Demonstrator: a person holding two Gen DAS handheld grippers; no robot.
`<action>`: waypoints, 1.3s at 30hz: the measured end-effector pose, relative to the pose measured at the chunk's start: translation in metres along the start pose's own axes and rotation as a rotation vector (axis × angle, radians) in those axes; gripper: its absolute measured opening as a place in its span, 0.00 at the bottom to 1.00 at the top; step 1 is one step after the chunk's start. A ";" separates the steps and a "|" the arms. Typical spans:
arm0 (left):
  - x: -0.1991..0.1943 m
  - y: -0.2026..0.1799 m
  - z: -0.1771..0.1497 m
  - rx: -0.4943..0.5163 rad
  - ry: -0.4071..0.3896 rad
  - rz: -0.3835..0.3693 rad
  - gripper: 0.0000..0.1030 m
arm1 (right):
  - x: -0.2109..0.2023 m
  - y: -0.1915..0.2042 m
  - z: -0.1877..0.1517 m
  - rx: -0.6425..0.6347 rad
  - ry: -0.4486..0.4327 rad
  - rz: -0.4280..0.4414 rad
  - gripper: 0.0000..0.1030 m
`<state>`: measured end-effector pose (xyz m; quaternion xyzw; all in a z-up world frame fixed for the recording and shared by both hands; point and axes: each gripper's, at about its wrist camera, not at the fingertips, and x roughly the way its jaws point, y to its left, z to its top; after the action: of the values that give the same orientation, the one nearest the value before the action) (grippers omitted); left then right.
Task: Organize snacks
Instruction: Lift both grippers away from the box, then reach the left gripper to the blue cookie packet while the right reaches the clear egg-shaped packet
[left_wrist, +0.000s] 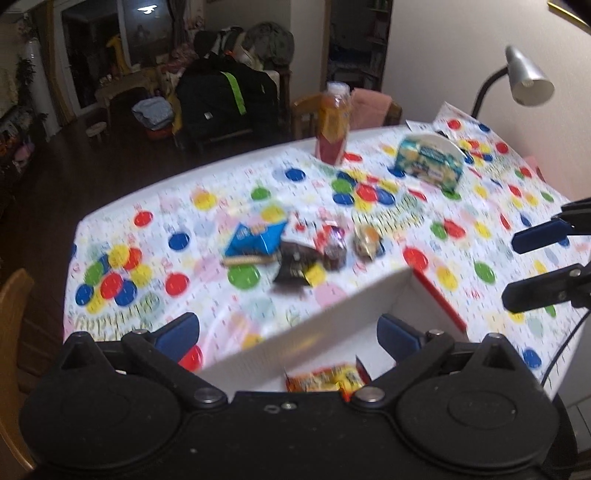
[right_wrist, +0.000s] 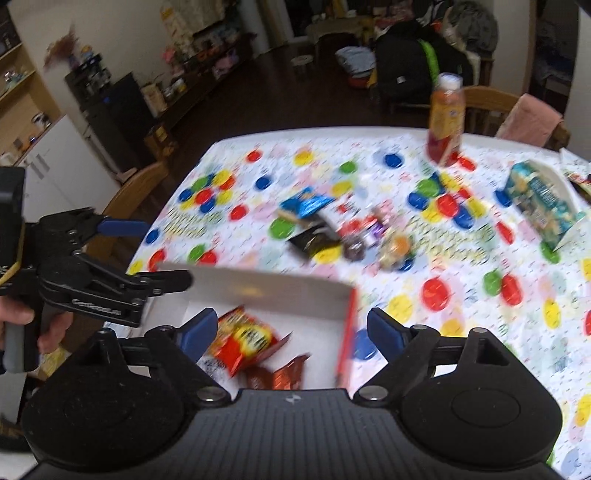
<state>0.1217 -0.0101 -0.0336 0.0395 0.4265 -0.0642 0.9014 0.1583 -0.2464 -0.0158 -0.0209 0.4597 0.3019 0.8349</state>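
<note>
both grippers hang with jaws spread and nothing between them: the left gripper (left_wrist: 288, 334) at the bottom of its frame over the near wall of the white box (left_wrist: 332, 295), the right gripper (right_wrist: 291, 330) above the box's open inside. an orange packet (right_wrist: 243, 339) and a brown wrapper (right_wrist: 280, 374) already lie in the box. the loose snack pile (left_wrist: 295, 247) sits mid-frame on the dotted tablecloth (left_wrist: 147, 229), just beyond the box. these look light, crinkly and slippery; pinching a flat sealed edge, such as the blue bag (left_wrist: 256, 236), seems safest.
</note>
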 end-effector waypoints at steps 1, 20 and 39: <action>0.002 0.001 0.006 -0.004 -0.004 0.005 0.99 | 0.001 -0.005 0.005 0.000 -0.004 -0.012 0.86; 0.108 0.047 0.096 -0.247 0.092 0.130 0.99 | 0.077 -0.094 0.067 0.003 0.066 -0.092 0.86; 0.235 0.073 0.113 -0.584 0.274 0.083 0.78 | 0.177 -0.128 0.069 -0.025 0.197 -0.021 0.86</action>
<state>0.3664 0.0287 -0.1431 -0.1953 0.5423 0.1035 0.8106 0.3470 -0.2432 -0.1457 -0.0656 0.5355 0.2954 0.7885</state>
